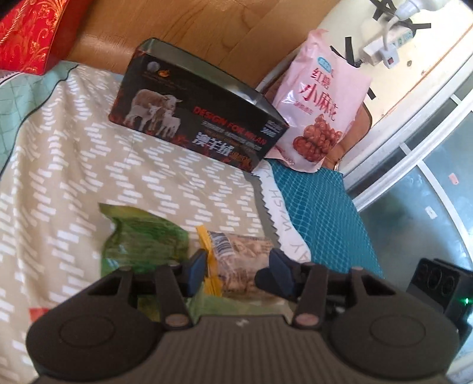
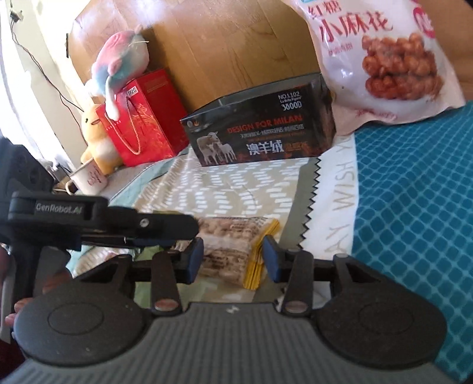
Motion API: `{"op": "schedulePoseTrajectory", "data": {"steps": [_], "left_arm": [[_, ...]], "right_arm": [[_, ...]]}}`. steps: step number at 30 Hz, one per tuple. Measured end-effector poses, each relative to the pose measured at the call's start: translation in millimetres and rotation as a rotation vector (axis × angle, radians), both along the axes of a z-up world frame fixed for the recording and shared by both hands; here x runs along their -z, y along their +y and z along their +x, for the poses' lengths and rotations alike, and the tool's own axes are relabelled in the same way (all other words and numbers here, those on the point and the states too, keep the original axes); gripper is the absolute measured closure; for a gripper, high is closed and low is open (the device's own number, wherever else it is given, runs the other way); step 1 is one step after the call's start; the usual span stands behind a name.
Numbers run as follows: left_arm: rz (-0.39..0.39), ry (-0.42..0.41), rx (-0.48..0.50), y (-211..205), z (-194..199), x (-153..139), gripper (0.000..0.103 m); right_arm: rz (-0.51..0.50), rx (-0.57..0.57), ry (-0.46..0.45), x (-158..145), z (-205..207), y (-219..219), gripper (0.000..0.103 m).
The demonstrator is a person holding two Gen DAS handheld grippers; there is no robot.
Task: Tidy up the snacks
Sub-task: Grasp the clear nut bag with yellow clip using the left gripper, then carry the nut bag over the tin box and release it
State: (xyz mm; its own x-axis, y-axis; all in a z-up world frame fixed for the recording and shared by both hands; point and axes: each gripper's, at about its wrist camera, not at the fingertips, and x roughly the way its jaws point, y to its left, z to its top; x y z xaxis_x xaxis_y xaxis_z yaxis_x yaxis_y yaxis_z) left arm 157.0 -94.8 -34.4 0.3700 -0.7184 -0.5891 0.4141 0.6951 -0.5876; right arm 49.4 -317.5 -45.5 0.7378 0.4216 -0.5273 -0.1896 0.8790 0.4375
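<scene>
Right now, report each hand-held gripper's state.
Left hand-held gripper: open, straddling the clear snack packet.
Right hand-held gripper: open around the same packet.

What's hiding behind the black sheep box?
Behind the black sheep box stands a wooden board. A pink snack bag leans beside it. The board's bottom is covered.

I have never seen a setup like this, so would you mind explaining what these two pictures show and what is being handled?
No robot here: a person holds a two-finger gripper in each hand, each with a fisheye camera looking along its fingers. One picture is from the left gripper, the other from the right gripper.

Both grippers are open around the same clear snack packet with a yellow edge, lying on a patterned cloth; a firm grip is not visible. A green packet lies beside it. Further back stand a black box printed with sheep and a pink snack bag. A red gift bag and plush toys sit at the left.
</scene>
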Motion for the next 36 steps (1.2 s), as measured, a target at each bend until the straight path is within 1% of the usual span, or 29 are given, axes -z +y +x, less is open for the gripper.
{"op": "schedulePoseTrajectory", "data": {"steps": [1, 2, 4, 5, 7, 9, 11, 13, 14, 16, 22, 24, 25, 26, 27, 29, 31, 33, 34, 36], "left_arm": [[-0.016, 0.007, 0.009, -1.8, -0.7, -1.8, 0.064], [-0.024, 0.002, 0.019, -4.1, -3.0, -4.7, 0.066], [-0.027, -0.036, 0.037, -12.9, -8.5, -14.6, 0.066], [-0.031, -0.054, 0.044, -16.6, -12.1, -19.1, 0.066], [-0.05, -0.096, 0.061, -22.2, -21.1, -32.7, 0.066], [-0.067, -0.154, 0.082, -25.6, -33.4, -48.4, 0.066], [-0.066, -0.204, 0.098, -24.9, -47.1, -59.8, 0.065], [-0.049, -0.231, 0.105, -18.5, -61.3, -65.1, 0.065], [-0.04, -0.238, 0.105, -13.7, -68.2, -64.1, 0.065], [-0.022, -0.232, 0.097, -0.6, -79.9, -56.9, 0.064], [0.009, -0.143, 0.057, 39.7, -102.5, -19.4, 0.064], [0.042, -0.126, 0.034, 47.0, -104.2, -7.6, 0.062], [0.061, -0.123, 0.015, 50.9, -104.4, -2.8, 0.061], [0.068, -0.121, 0.003, 54.6, -103.8, 0.4, 0.057], [0.057, -0.114, -0.004, 59.1, -102.9, 2.1, 0.056], [0.027, -0.098, -0.013, 65.7, -100.1, 2.1, 0.048], [0.016, -0.092, -0.009, 69.8, -98.8, 1.9, 0.046], [0.021, -0.096, 0.008, 68.9, -100.0, 3.1, 0.046], [0.025, -0.098, 0.018, 67.2, -100.4, 3.7, 0.049], [0.033, -0.095, 0.041, 59.8, -99.9, 5.7, 0.057]], "right_arm": [[0.018, 0.017, 0.003, 0.3, -1.9, -1.8, 0.056], [0.043, 0.041, 0.005, 0.8, -2.0, -8.2, 0.057], [0.071, 0.084, -0.012, -2.5, -7.2, -13.9, 0.058], [0.077, 0.104, -0.03, -6.2, -4.8, -12.4, 0.058], [0.081, 0.134, -0.071, -15.0, -12.7, -14.9, 0.058], [0.065, 0.157, -0.131, -28.5, -25.9, -15.6, 0.058], [0.026, 0.157, -0.198, -42.0, -41.3, -9.3, 0.057], [-0.005, 0.139, -0.231, -48.5, -53.9, -1.8, 0.057], [-0.012, 0.125, -0.232, -48.7, -58.1, 2.3, 0.057], [-0.007, 0.085, -0.207, -44.8, -63.1, 9.3, 0.057], [-0.036, -0.079, -0.099, -20.6, -72.1, 38.6, 0.056], [-0.043, -0.124, -0.068, -11.7, -73.6, 47.1, 0.055], [-0.051, -0.141, -0.056, -8.0, -73.0, 50.8, 0.052], [-0.064, -0.158, -0.055, -6.7, -74.6, 53.8, 0.048], [-0.086, -0.176, -0.058, -6.8, -76.5, 56.8, 0.045], [-0.161, -0.204, -0.082, -9.6, -80.4, 61.3, 0.036], [-0.242, -0.23, -0.096, -11.1, -83.4, 63.8, 0.033], [-0.3, -0.258, -0.085, -7.4, -84.5, 63.8, 0.033], [-0.315, -0.268, -0.09, -5.2, -86.0, 63.6, 0.033], [-0.339, -0.278, -0.112, -2.6, -88.7, 66.2, 0.033]]}}
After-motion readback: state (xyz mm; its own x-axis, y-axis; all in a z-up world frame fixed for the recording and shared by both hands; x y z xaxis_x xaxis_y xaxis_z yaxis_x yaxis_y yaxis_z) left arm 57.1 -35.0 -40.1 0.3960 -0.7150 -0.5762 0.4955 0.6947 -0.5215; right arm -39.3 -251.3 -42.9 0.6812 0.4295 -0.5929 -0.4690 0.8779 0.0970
